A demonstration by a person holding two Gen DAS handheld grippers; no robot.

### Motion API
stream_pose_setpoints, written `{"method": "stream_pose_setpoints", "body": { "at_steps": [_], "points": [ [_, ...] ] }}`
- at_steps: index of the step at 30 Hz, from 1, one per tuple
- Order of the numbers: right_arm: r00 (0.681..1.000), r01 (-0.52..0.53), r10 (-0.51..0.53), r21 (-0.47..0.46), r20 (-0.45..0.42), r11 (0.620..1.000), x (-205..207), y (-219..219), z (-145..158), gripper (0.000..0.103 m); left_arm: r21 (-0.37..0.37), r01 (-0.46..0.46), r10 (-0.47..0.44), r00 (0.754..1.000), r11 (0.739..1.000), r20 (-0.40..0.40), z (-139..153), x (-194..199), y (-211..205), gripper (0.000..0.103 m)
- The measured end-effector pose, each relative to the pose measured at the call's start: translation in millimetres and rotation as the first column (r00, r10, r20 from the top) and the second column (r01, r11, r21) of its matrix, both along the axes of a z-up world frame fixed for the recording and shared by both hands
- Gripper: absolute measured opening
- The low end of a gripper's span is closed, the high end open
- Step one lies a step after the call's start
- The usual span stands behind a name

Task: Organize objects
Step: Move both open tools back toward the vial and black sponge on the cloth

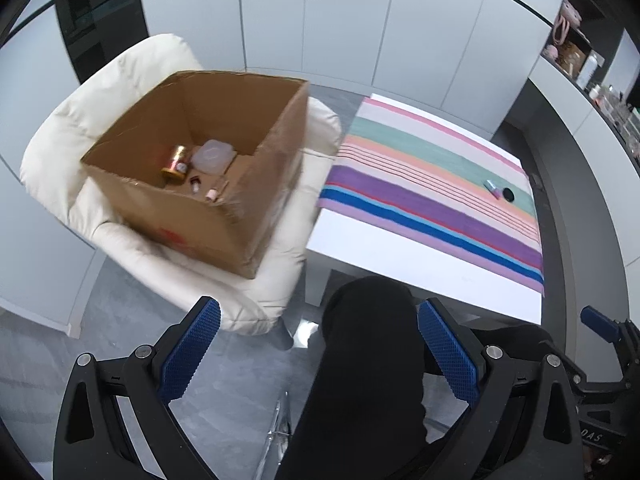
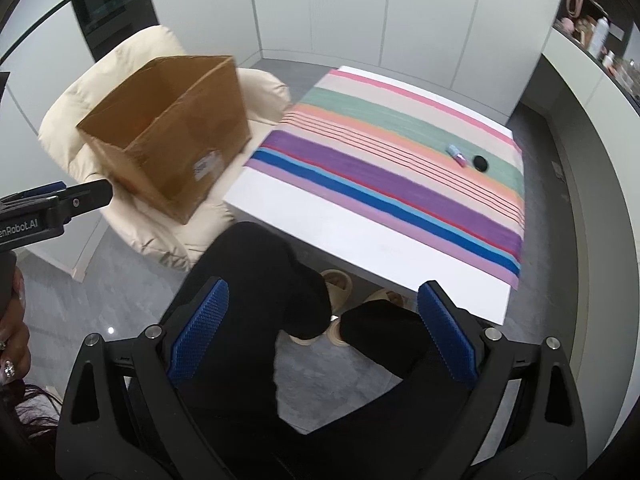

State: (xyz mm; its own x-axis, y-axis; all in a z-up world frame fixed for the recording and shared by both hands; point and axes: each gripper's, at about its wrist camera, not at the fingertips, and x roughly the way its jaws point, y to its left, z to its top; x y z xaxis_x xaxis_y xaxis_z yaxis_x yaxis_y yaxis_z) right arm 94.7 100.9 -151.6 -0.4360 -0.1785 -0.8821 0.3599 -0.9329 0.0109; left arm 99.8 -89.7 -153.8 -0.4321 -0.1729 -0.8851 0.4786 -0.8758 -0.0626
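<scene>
An open cardboard box (image 1: pixel 256 184) (image 2: pixel 192 148) rests on a cream armchair (image 1: pixel 100 92) (image 2: pixel 132 52). Inside it lie a gold can (image 1: pixel 176 161), a clear plastic lid (image 1: pixel 212 156) and small bottles (image 1: pixel 211 194). On the striped cloth (image 1: pixel 420 184) (image 2: pixel 380 168) of the white table (image 1: pixel 400 264) (image 2: pixel 360 240), at its far right, lie a small blue-and-pink tube (image 1: pixel 492 188) (image 2: pixel 457 155) and a black round disc (image 1: pixel 508 194) (image 2: pixel 480 163). My left gripper (image 1: pixel 319 354) is open and empty, held low over the person's black-clad knee. My right gripper (image 2: pixel 323 334) is open and empty above the person's legs.
The person's legs (image 2: pixel 288 280) and sandalled feet (image 2: pixel 340 284) reach under the table's near edge. The right gripper's side shows at the left view's right edge (image 1: pixel 600 320); the left gripper shows at the right view's left edge (image 2: pixel 60 200). Shelves with items (image 1: pixel 576 56) stand far right.
</scene>
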Motion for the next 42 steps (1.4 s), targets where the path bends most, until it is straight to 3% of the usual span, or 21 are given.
{"method": "stream_pose_setpoints", "body": {
  "at_steps": [12,26,42],
  "points": [
    [0.990,0.137,-0.138,-0.043,0.000,0.990,-23.6,74.6,-4.0,0.097,-0.015,0.113,-0.112,0.993,0.993,0.042,-7.3,-55.1,58.8,0.099],
    [0.949,0.314,-0.314,-0.029,0.005,0.949,-41.5,166.5,-17.0,0.097,-0.006,0.246,-0.245,0.967,0.969,0.075,-18.8,-111.1,124.2,0.100],
    [0.904,0.424,-0.421,-0.030,0.071,0.905,-53.9,223.8,-43.9,0.097,0.012,0.359,-0.358,0.927,0.933,0.107,-39.1,-156.3,173.2,0.100]
  ]
}}
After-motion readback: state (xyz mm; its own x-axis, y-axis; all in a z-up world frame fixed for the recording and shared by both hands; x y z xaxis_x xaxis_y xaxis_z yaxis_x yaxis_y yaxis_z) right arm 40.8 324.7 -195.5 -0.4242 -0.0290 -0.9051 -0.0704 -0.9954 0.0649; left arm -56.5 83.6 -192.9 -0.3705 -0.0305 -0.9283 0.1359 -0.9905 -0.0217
